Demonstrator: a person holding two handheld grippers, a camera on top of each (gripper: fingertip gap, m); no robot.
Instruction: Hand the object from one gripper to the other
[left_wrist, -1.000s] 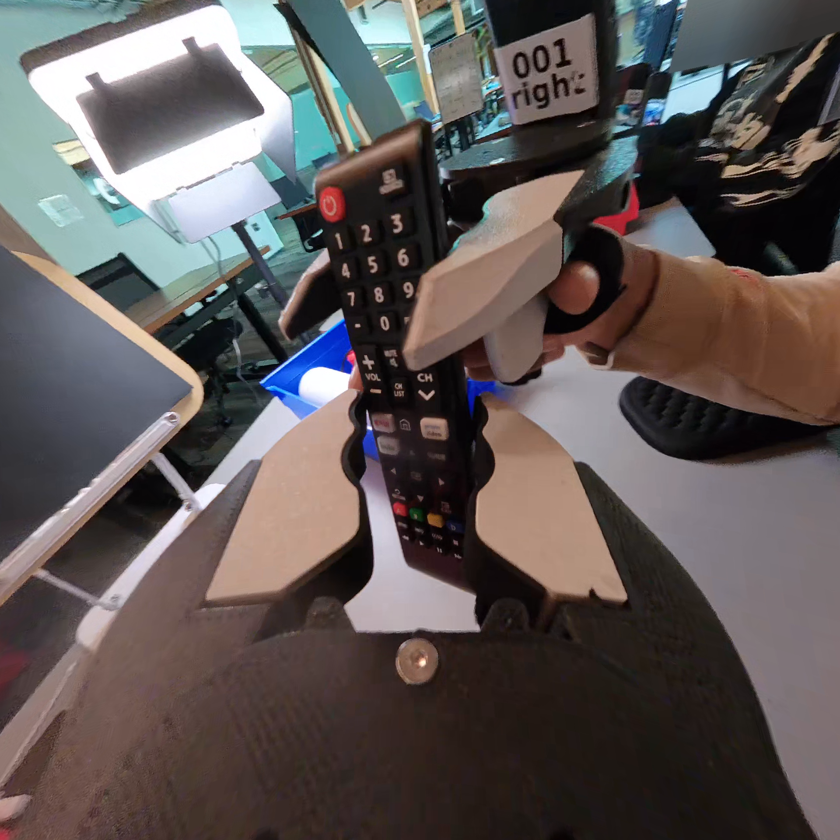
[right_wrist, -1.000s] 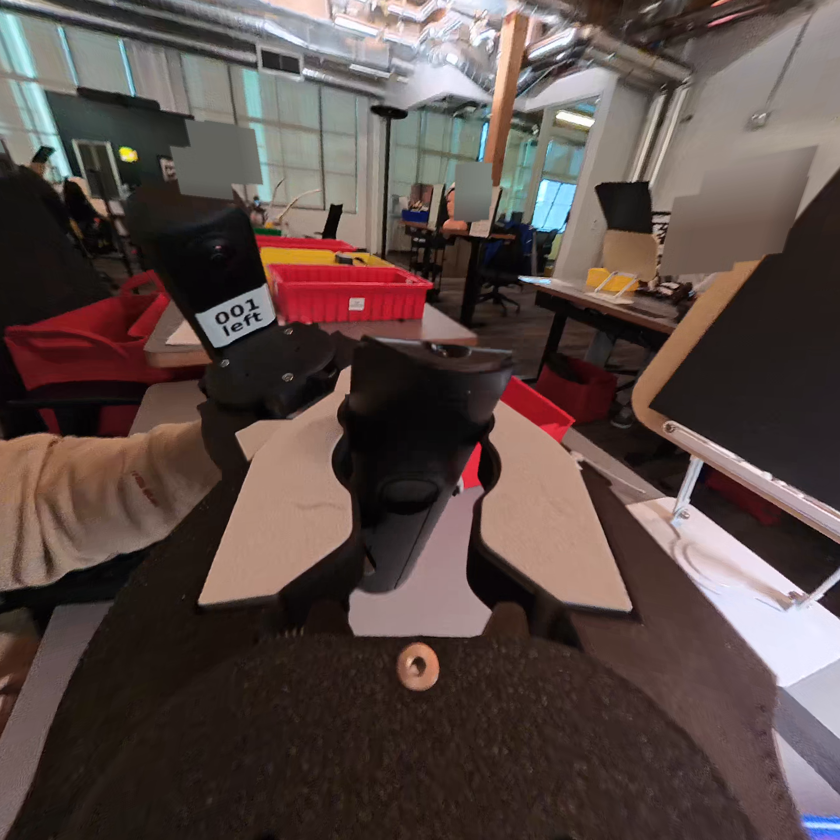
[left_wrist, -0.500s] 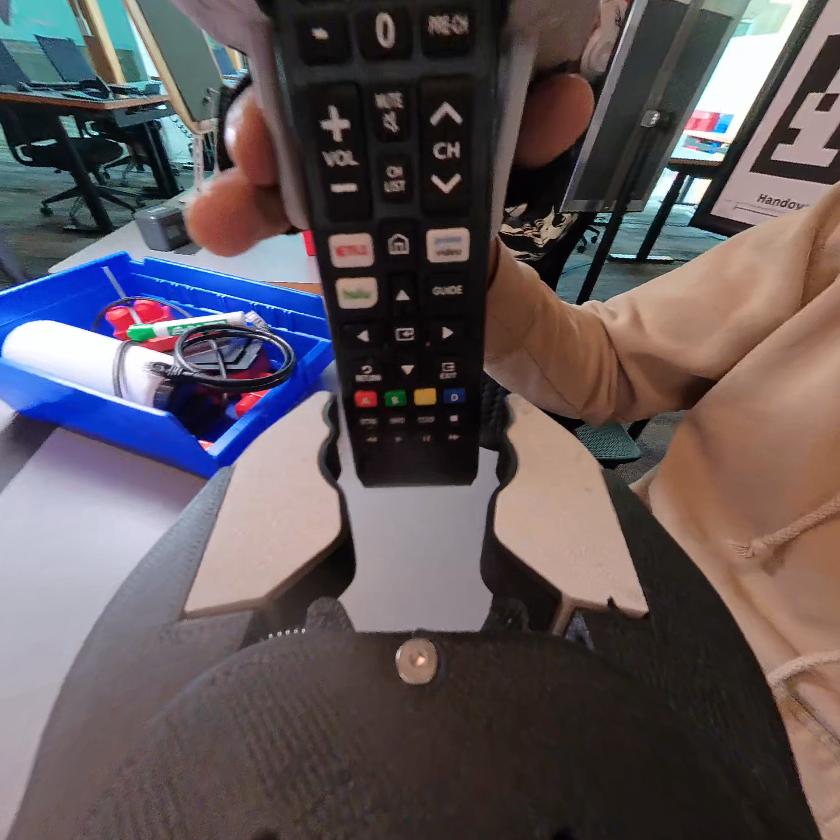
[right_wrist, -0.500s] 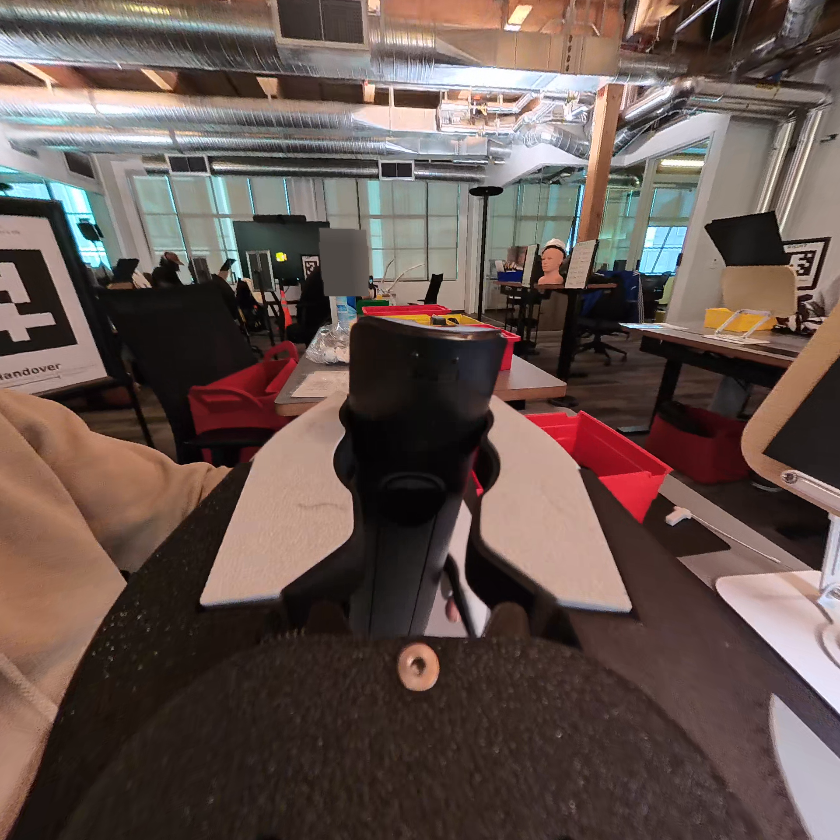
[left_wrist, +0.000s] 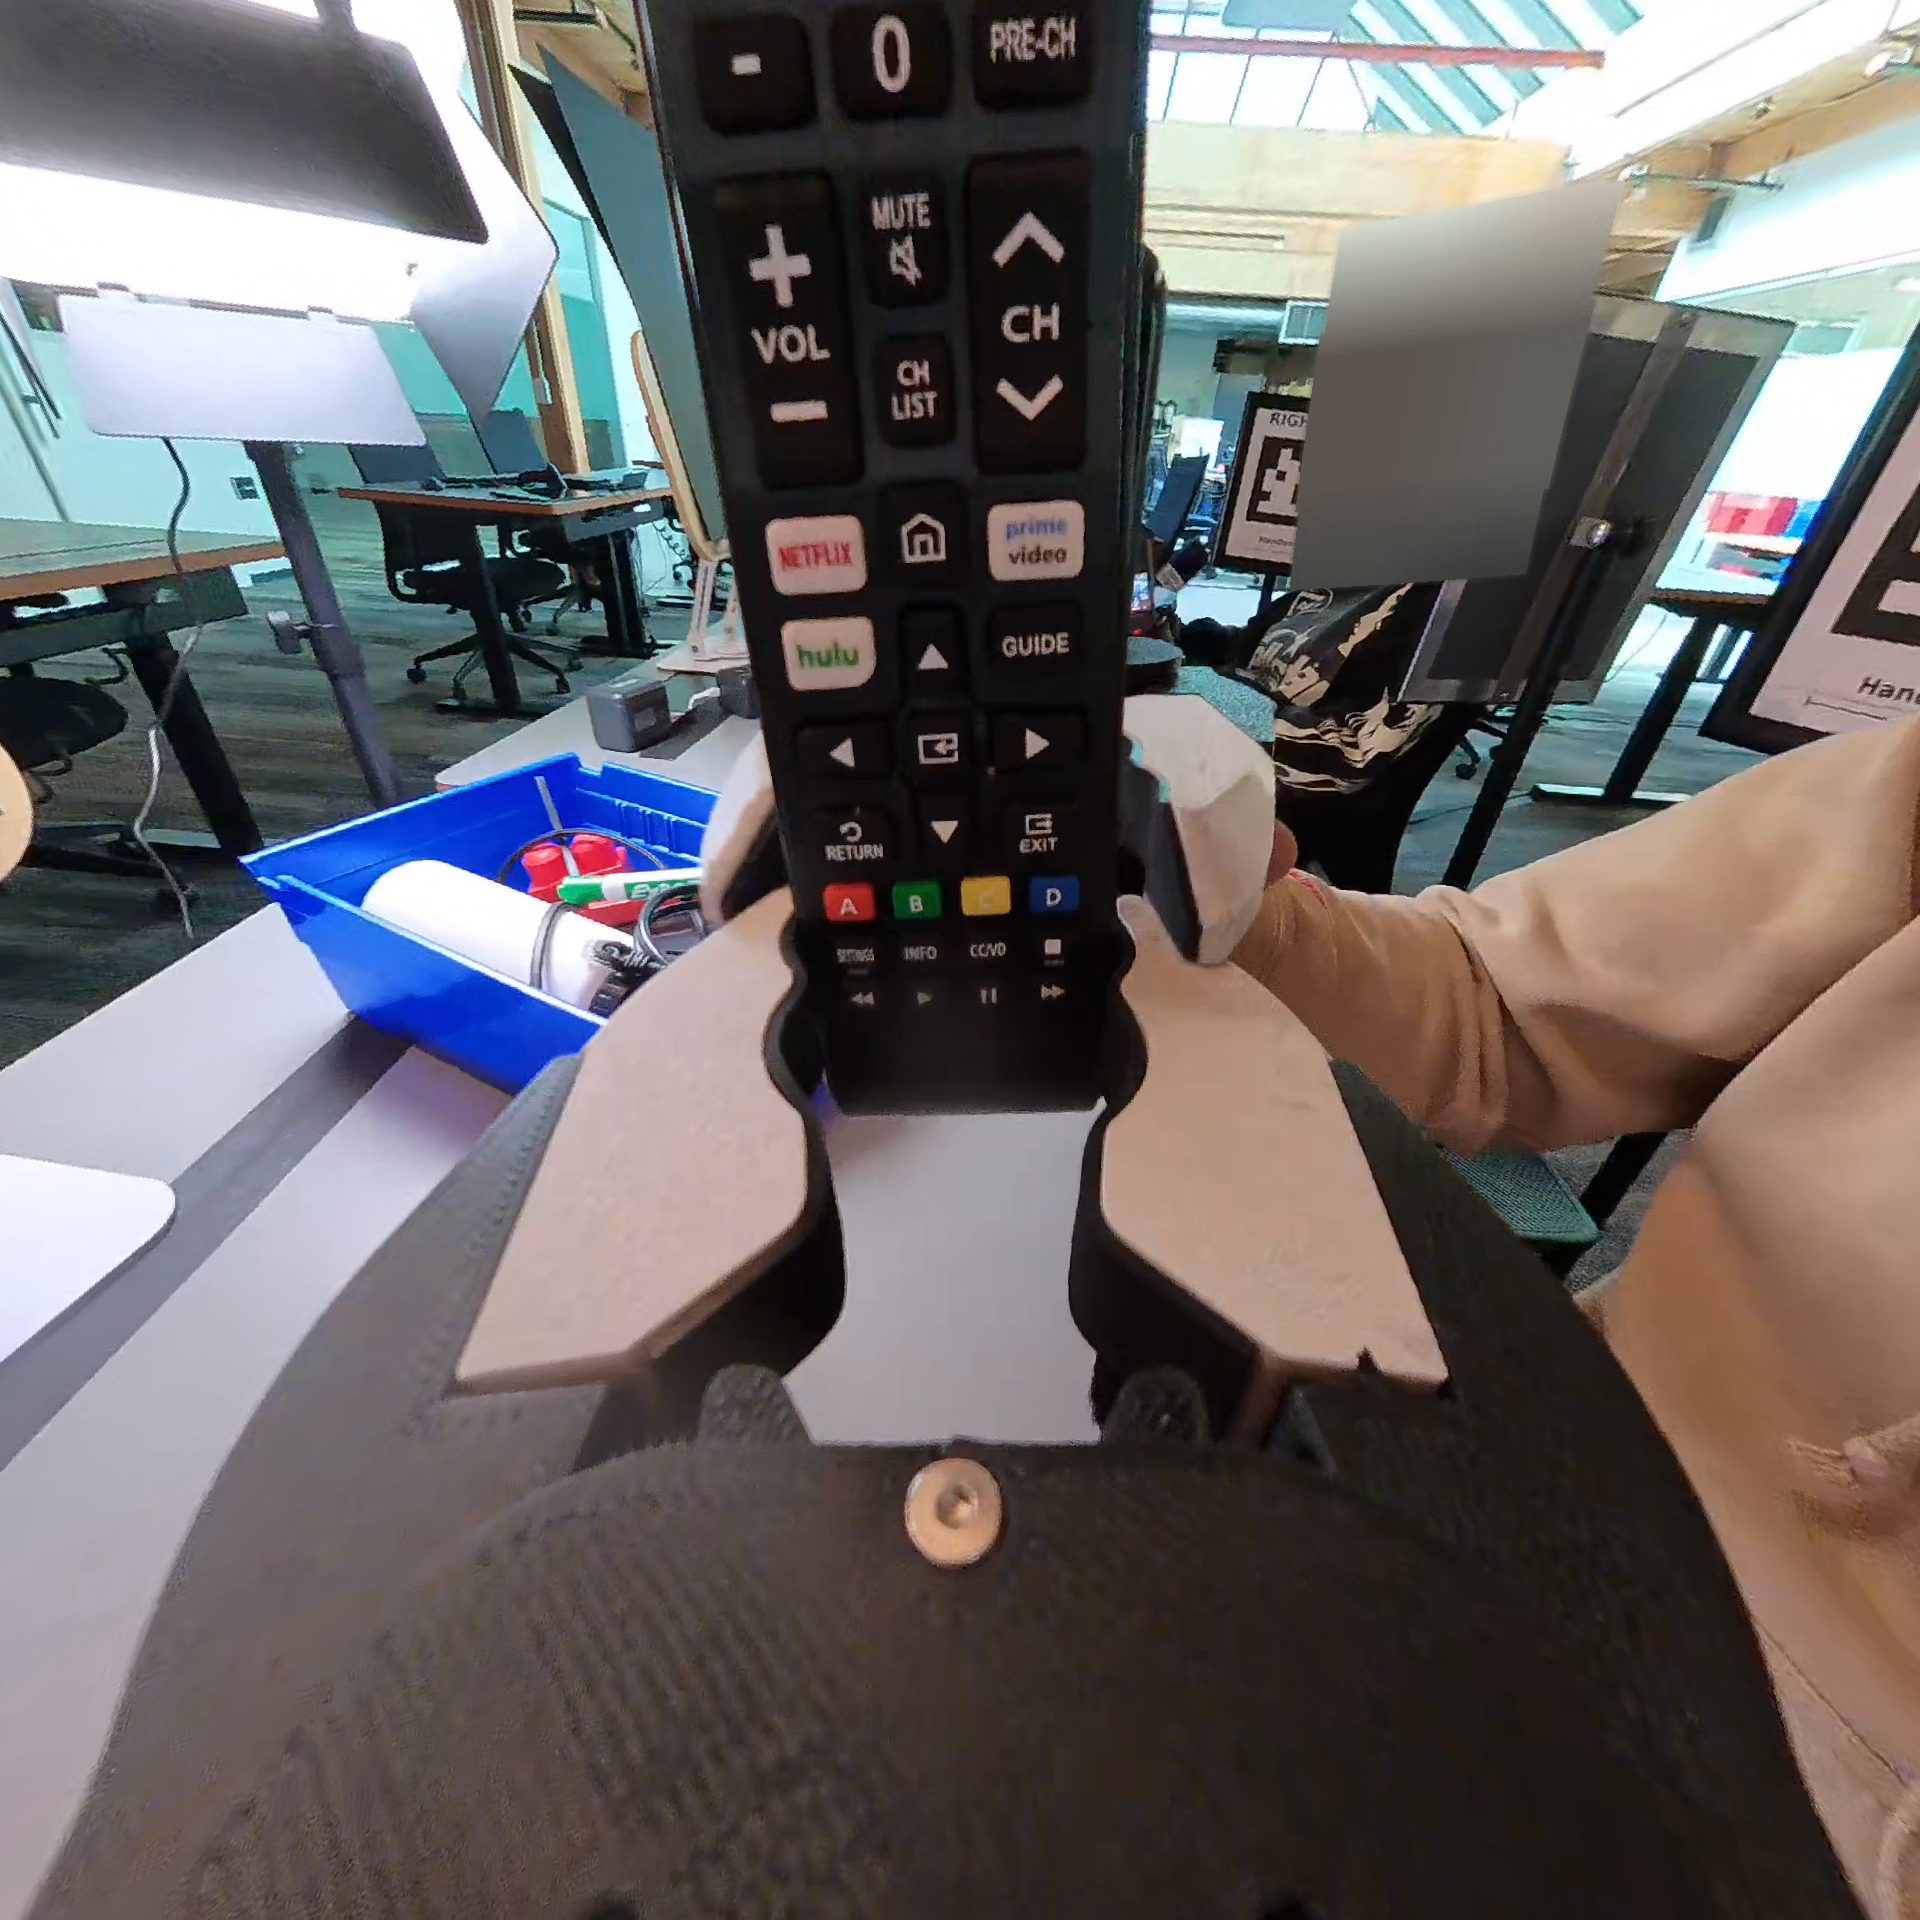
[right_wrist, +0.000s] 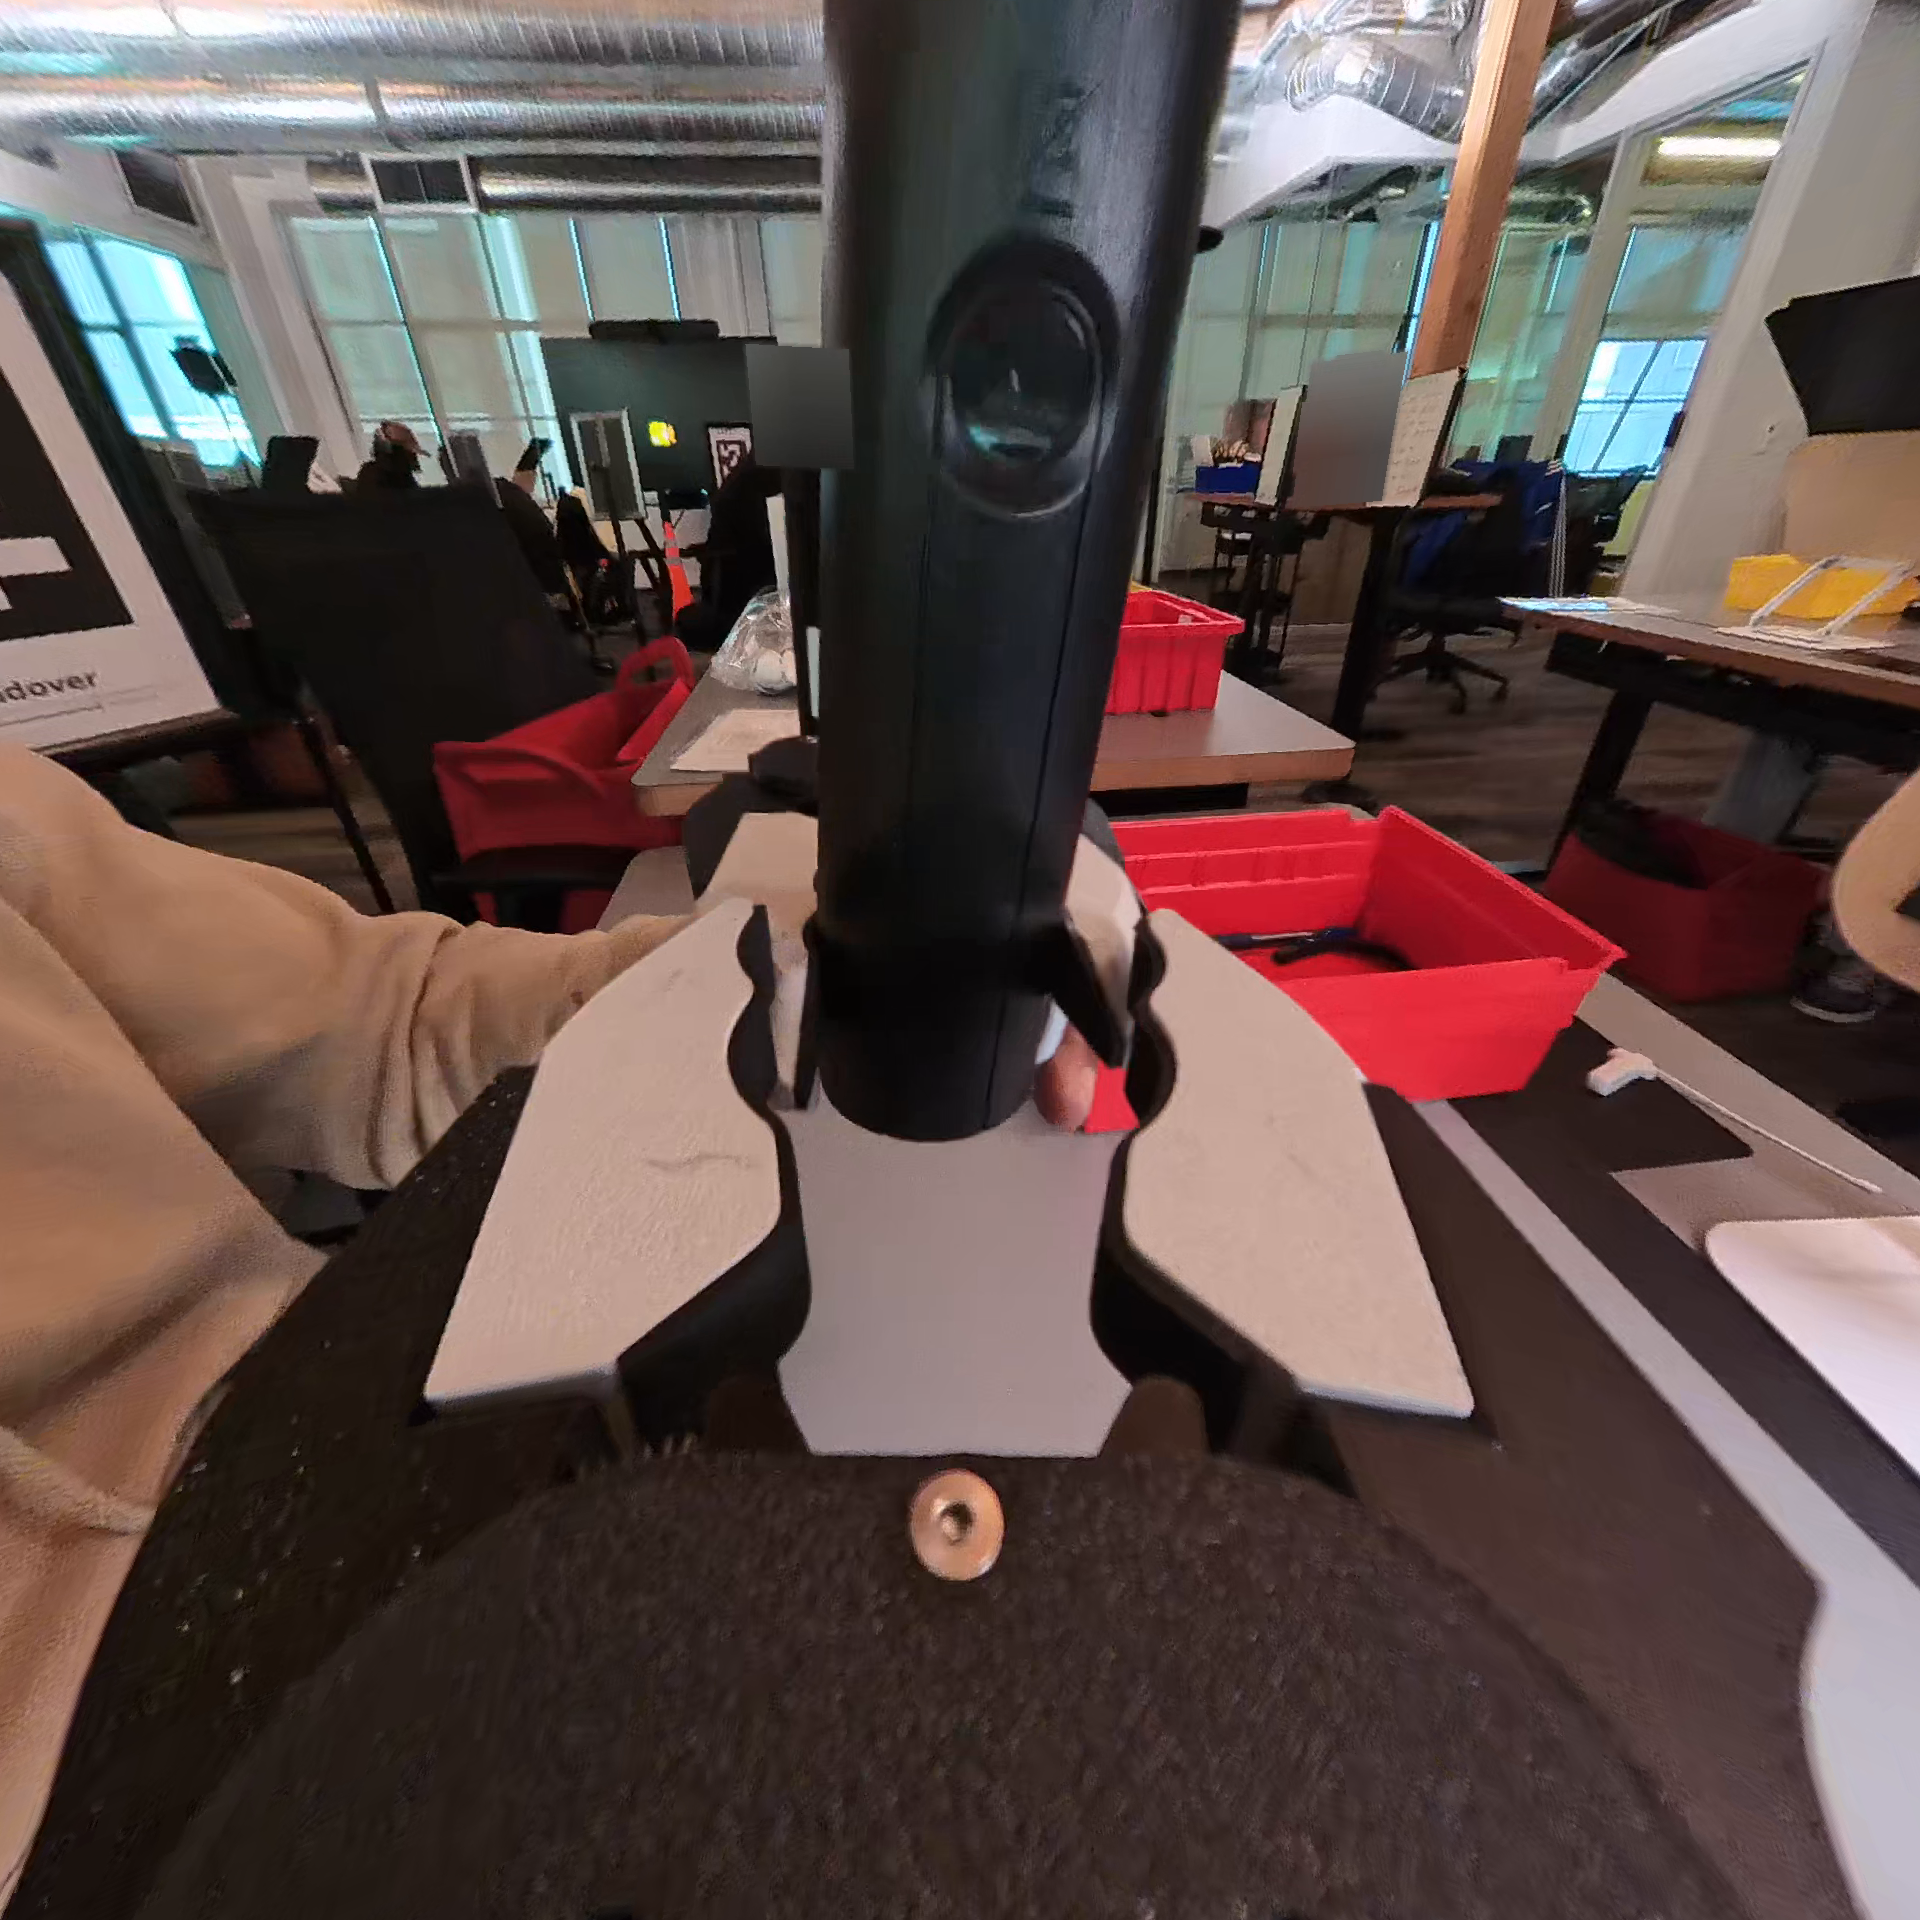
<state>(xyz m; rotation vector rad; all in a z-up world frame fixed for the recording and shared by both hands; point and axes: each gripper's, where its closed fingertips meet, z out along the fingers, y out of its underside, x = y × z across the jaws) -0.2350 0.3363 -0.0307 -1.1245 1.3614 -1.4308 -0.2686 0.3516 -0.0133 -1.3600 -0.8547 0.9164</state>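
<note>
A black TV remote (left_wrist: 914, 582) stands upright above the grey table, buttons facing the left wrist camera. My left gripper (left_wrist: 956, 997) is shut on its bottom end, pads touching both edges. In the right wrist view I see the remote's plain back (right_wrist: 966, 623). My right gripper (right_wrist: 956, 1018) is open around the same bottom end, with a gap on each side. The left gripper's fingers (right_wrist: 1081, 982) sit in that gap against the remote. The right gripper's fingers (left_wrist: 1210, 821) flank the remote just beyond my left fingertips.
A blue bin (left_wrist: 416, 831) with a white roll, a marker and cables stands on the table (left_wrist: 156, 1049) at the left. A red bin (right_wrist: 1455, 997) stands at the right. Beige sleeves (left_wrist: 1558, 987) reach in. A light stand (left_wrist: 312, 623) and desks stand behind. Only a small space, under 4 cm, lies between the two pairs of fingers.
The left gripper was open half a second ago and has shut on the remote's bottom end. The right gripper has let go, opened, and now sits much lower along the remote.
</note>
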